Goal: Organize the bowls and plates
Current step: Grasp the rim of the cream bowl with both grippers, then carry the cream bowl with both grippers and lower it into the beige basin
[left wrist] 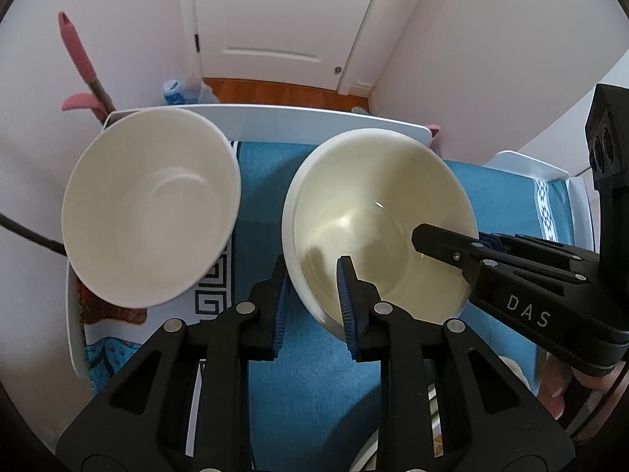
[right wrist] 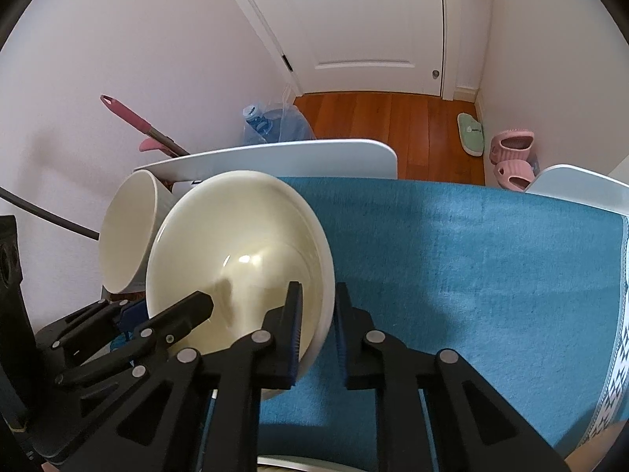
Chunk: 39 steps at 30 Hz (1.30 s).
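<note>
Slippage is the main hazard: the left gripper [left wrist: 314, 295] pinches the cream bowl [left wrist: 379, 224] on its rim at 7 o'clock, the right gripper [right wrist: 318, 330] pinches the same rim at 4 o'clock. The bowl stands on the blue cloth [right wrist: 452, 275], just beside the white bowl [left wrist: 151, 206] at 9 o'clock. Uneven lifting would likely tilt the glazed rim free, or knock the neighbour.

left gripper [left wrist: 314, 295] clamped on the near rim of the cream bowl [left wrist: 377, 212], one finger inside, one outside. right gripper [left wrist: 444, 246] reaches in from the right and pinches the far rim of that same bowl. a white bowl [left wrist: 153, 208] sits tilted to the left, all over a blue cloth [left wrist: 314, 373].
</note>
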Each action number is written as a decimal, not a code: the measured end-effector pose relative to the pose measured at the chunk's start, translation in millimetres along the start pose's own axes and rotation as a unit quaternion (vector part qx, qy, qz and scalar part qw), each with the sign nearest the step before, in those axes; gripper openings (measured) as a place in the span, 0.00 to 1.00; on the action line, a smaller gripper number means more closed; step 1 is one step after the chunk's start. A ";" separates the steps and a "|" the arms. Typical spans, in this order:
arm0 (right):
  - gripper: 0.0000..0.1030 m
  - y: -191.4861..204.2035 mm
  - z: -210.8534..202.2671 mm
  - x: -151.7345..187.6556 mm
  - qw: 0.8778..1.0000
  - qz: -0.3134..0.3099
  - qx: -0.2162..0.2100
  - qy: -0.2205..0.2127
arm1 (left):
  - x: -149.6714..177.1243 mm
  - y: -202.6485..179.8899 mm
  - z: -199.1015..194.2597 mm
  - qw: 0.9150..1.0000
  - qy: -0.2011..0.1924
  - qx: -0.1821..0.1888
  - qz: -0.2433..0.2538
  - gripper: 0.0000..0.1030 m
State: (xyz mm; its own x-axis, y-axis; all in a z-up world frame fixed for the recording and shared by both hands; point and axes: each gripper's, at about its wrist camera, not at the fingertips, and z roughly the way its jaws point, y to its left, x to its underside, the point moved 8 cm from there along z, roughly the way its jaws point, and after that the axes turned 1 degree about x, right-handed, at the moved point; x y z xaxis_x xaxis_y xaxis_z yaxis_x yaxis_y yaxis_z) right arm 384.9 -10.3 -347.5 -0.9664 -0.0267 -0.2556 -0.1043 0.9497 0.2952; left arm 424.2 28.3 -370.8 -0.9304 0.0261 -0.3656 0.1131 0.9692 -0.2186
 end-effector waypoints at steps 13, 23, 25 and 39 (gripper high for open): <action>0.14 -13.6 -72.3 4.8 0.998 0.006 0.009 -0.060 | -3.5 -62.6 -64.6 0.998 -0.051 0.014 0.046 0.20; 0.14 -70.2 -174.1 48.7 0.995 0.011 0.003 -0.099 | 30.5 -175.5 -116.4 0.994 -0.083 0.017 0.065 0.20; 0.14 -89.2 -192.2 61.5 0.995 0.006 0.006 -0.101 | 42.8 -203.5 -119.6 0.994 -0.084 0.027 0.059 0.20; 0.14 -222.5 -247.7 151.3 0.996 0.027 0.053 -0.072 | 126.6 -348.0 -70.4 0.994 -0.006 0.065 0.082 0.20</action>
State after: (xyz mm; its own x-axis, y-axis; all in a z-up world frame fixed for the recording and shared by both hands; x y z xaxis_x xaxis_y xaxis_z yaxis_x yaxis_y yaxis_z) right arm 203.8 -303.0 -223.8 -0.9251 0.0629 -0.3744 -0.0206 0.9764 0.2149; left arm 242.5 -288.5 -277.3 -0.8917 0.1770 -0.4165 0.3075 0.9123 -0.2706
